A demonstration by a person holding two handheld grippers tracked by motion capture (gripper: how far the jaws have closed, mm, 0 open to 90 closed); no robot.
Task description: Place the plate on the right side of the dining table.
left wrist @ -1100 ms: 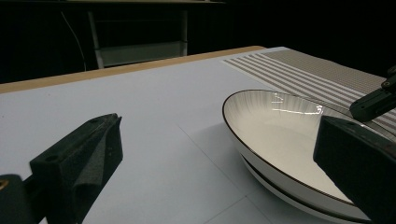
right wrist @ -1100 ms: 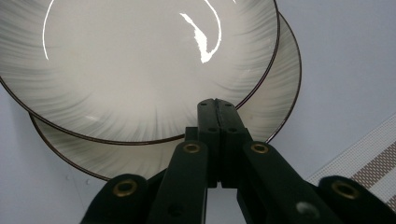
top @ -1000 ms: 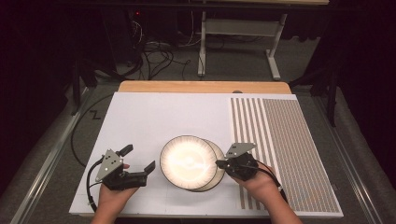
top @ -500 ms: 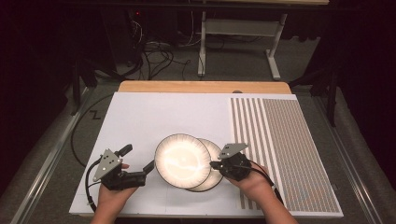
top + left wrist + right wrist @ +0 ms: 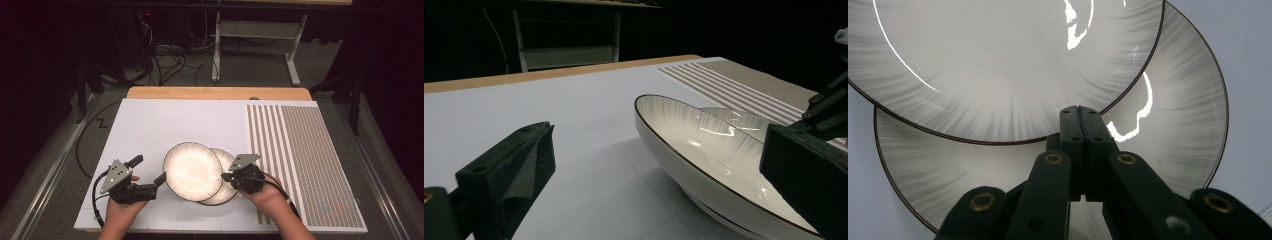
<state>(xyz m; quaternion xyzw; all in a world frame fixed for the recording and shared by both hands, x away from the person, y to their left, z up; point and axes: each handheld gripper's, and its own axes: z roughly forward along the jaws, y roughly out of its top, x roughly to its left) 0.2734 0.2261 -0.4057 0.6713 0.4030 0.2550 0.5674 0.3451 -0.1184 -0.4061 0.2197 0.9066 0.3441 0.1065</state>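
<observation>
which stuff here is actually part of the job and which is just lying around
In the job:
- top plate, tilted, overlapping the lower one
- bottom plate, flat on the table
- right gripper, shut at the top plate's edge
- left gripper, open

Lying about:
- striped mat
- floor cables

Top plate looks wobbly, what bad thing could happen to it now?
The right gripper pinches only a thin bit of the top plate at its rim, so it might slip out and clatter onto the bottom plate, maybe chipping both. The top plate also sits tilted and off-center in the left gripper view, so it could slide sideways. The open left gripper isn't steadying it.
</observation>
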